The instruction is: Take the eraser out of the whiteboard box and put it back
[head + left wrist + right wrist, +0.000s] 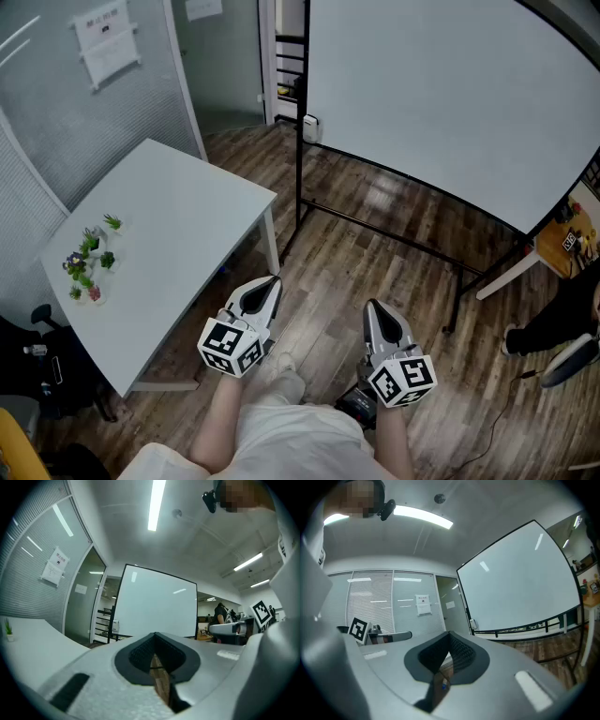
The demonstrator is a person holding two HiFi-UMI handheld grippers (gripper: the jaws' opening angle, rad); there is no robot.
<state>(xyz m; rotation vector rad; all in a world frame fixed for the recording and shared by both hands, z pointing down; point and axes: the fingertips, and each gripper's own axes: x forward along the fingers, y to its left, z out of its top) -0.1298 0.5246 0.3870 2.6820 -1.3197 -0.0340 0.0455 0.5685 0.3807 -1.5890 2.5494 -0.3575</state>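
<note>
At the left edge, dark gear (42, 366) is cut off and hard to read. Beside it stands a table (187, 225) with small plants (91, 261). Nearer me, my left gripper (273, 280) has its jaws together on nothing, and so does my right gripper (372, 306). The whiteboard (441, 94) beyond runs out of frame. I can't make out the eraser or its box in any view. A person (561, 323) is cropped at right.

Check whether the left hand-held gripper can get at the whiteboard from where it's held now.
Probably not yet: the left hand-held gripper, shut, is held near the person's body, with wooden floor between it and the whiteboard. Nothing blocks the way; the table stands off to the left.
</note>
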